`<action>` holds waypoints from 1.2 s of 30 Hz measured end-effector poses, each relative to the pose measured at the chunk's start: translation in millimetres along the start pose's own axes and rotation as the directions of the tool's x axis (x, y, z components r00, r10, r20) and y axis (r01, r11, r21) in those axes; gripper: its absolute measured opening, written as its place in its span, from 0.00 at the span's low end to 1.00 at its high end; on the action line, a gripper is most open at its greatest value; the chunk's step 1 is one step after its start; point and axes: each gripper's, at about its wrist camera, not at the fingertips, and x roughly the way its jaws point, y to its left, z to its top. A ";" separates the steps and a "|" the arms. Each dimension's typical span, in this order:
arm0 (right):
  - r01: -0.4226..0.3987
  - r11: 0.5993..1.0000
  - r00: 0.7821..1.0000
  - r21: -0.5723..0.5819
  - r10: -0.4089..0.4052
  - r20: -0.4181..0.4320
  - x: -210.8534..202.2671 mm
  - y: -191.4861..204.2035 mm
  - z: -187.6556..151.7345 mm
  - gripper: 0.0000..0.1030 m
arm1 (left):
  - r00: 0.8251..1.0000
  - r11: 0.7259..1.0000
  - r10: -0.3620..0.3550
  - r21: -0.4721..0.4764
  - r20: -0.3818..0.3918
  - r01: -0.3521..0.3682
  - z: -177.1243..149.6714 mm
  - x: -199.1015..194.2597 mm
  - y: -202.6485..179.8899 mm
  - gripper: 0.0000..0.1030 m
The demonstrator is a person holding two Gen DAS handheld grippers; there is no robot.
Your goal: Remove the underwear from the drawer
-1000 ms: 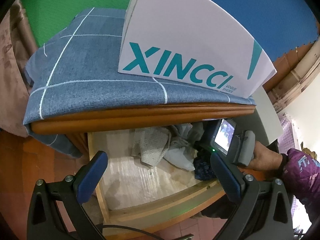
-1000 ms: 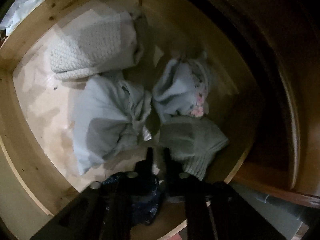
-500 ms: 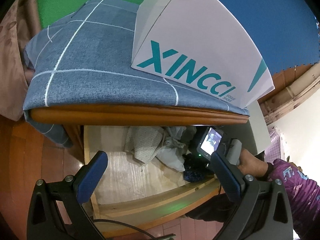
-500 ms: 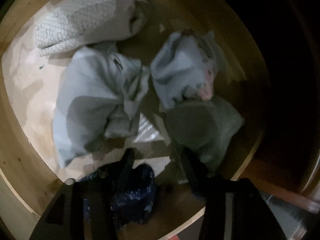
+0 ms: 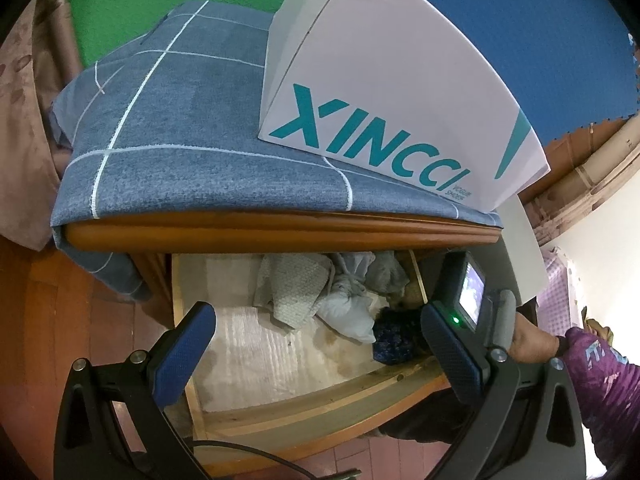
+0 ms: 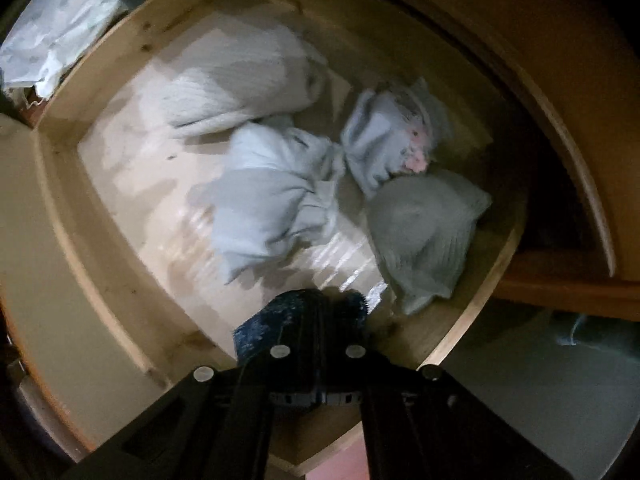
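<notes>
1. Dark blue underwear (image 6: 260,330) sat pinched in the right tongs (image 6: 320,312), jaws together on it, just above the drawer (image 6: 60,208) floor; a thin grip might have let it slip back.
2. Pale bundles (image 6: 272,192) lay beyond the tongs; dangling fabric could have dragged them.
3. Only the left view showed the left tongs (image 5: 316,344) apart, empty, and the white box (image 5: 400,92) on the bench.

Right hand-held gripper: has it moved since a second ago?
Yes. The right hand-held gripper, shut on the dark blue underwear, has risen: the drawer looks smaller.

Right gripper (image 6: 318,304) fingers (image 6: 304,320) clamp dark blue underwear (image 6: 264,326) above the drawer (image 6: 72,240).
</notes>
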 end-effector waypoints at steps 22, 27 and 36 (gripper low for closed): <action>0.020 0.998 1.000 -0.059 -0.021 -0.009 -32.8 30.7 52.0 0.33 | 1.000 1.000 0.023 0.014 -0.009 -0.023 -0.2 3.4 2.0 0.99; -0.033 0.997 0.999 -0.067 0.035 0.030 -101.9 35.0 10.7 0.31 | 1.000 1.000 0.029 0.007 -0.001 -0.029 -0.7 1.1 4.4 0.99; -0.140 0.990 0.934 0.034 0.121 0.335 -211.9 42.0 -28.9 0.31 | 0.996 0.994 0.072 0.077 0.049 -0.076 -3.7 -4.5 -10.8 0.99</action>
